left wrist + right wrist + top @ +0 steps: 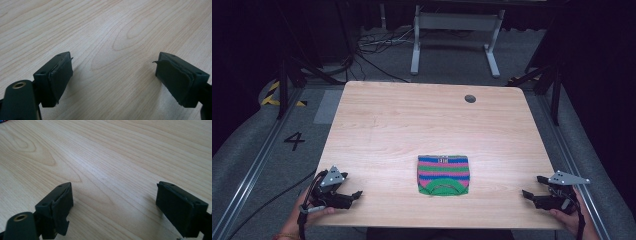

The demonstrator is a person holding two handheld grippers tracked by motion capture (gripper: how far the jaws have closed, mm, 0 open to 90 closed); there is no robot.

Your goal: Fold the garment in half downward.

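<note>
A folded knit garment (443, 174) with blue, pink and green stripes lies flat near the front middle of the wooden table (412, 120). My left gripper (353, 196) rests at the table's front left corner, well to the left of the garment. In the left gripper view its jaws stand wide apart over bare wood, so the left gripper (113, 76) is open and empty. My right gripper (533, 188) sits at the front right corner, pointing left toward the garment. Its own view has the right gripper (115, 201) open, nothing between the pads (62, 203).
A small round cable hole (470, 98) is set in the table's far right part. Beyond the far edge stand a white frame (457, 35) and loose cables on grey floor. Dark stands flank both sides.
</note>
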